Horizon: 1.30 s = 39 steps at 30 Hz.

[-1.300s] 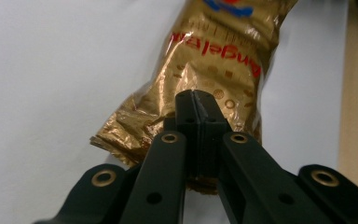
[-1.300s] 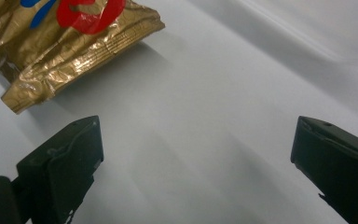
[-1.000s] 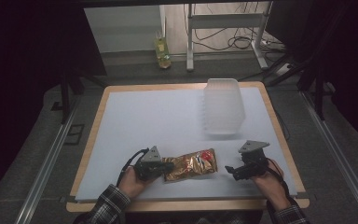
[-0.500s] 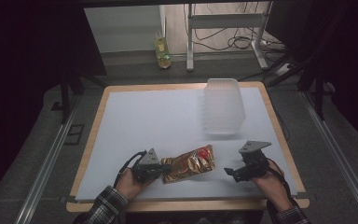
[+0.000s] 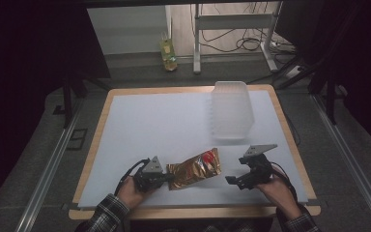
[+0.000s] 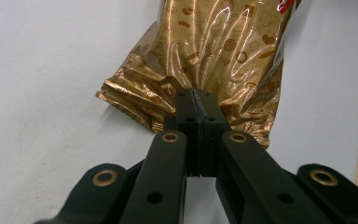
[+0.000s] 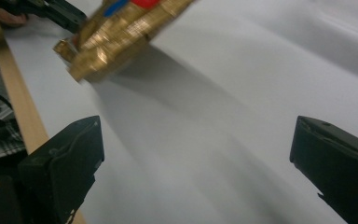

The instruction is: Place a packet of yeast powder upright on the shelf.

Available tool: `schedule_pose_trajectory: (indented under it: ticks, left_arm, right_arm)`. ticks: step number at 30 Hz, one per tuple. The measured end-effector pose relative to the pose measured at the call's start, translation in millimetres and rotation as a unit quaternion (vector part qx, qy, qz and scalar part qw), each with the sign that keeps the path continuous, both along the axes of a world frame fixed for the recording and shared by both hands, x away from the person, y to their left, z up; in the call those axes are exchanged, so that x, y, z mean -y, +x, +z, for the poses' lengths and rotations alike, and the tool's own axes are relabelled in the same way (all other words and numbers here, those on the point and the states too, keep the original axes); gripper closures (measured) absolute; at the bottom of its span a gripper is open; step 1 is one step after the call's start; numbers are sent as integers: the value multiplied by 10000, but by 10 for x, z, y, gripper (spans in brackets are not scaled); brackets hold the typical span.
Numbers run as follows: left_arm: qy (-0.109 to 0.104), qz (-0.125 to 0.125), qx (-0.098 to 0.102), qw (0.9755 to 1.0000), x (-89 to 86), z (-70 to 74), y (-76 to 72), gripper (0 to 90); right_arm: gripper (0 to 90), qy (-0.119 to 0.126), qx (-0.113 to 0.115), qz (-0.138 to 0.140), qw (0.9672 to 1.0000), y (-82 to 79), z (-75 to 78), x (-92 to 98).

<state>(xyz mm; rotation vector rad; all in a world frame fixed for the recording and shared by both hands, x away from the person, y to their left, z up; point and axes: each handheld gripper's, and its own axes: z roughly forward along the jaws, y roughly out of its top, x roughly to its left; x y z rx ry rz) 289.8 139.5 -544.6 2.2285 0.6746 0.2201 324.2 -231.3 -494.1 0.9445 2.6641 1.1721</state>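
Note:
A gold foil snack bag [image 5: 195, 168] with a red patch lies near the front of the white sheet [image 5: 149, 121]. My left gripper [image 5: 170, 178] is shut on the bag's crumpled left end. In the left gripper view the two black jaws [image 6: 196, 100] meet on the gold foil [image 6: 205, 56], which stretches away from them. My right gripper [image 5: 232, 181] stands open to the right of the bag, a short gap from it, pointing at it. In the right gripper view its jaws [image 7: 196, 140] are wide apart with bare sheet between them, and the bag [image 7: 121, 32] lies beyond at upper left.
A clear plastic container [image 5: 232, 108] stands at the back right of the sheet. The table's wooden rim [image 5: 290, 145] frames the sheet. A yellow bottle [image 5: 168, 53] stands on the floor beyond the table, near metal stand legs and cables.
The bag's free end has swung slightly farther from the front edge, so it lies more tilted. Both hands have hardly moved.

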Motion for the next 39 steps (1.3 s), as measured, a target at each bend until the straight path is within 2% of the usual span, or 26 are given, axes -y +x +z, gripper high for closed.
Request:
schedule_pose_trajectory:
  ticks: [1,5,8,9,12,13,17,19,21,22,23,26,32,37,39]
  left_arm:
    - [-58,27,-1,10000,6,-6,-6,900]
    - [-16,-20,5,10000,-5,-3,2,900]
    - [-75,9,-2,10000,0,-8,-2,900]
    - [-29,-23,4,10000,-7,-4,2,900]
    - [-61,-12,1,10000,-4,-7,1,899]
    - [-11,-43,13,10000,-10,-3,4,899]
    - [-29,-32,10,10000,-9,-5,4,899]
    - [-19,-41,22,10000,-9,-5,2,899]
    - [-18,-43,16,10000,-10,-4,3,899]
    - [-19,-45,17,10000,-10,-4,3,899]
    - [-18,-44,15,10000,-11,-4,4,899]
    - [-15,-44,24,10000,-9,-4,2,899]
    - [-55,-22,10,10000,-4,-6,2,898]
    - [-18,-41,4,10000,-9,-2,8,898]
    - [-11,-41,5,10000,-8,-1,8,897]
  right_arm:
    - [32,17,-41,16,10000,1,5,-24]
    - [32,81,-295,127,9995,14,13,-118]
    - [32,184,-523,177,9983,45,9,-196]
    - [32,208,-559,179,9981,55,8,-215]
    - [32,225,-664,198,9973,97,10,-300]
    - [32,267,-719,206,9968,113,12,-330]
    - [36,318,-977,289,9943,193,6,-464]
    - [70,345,-1020,369,9935,226,3,-527]
    - [147,323,-1083,392,9928,257,12,-606]
    - [239,365,-1126,351,9923,297,21,-672]
    - [239,365,-1126,351,9923,297,21,-672]
    - [372,507,-1307,299,9897,360,32,-751]
    - [463,485,-1407,209,9886,411,19,-829]
    - [514,494,-1653,319,9845,436,-30,-915]
    - [576,488,-1687,408,9836,432,-35,-952]
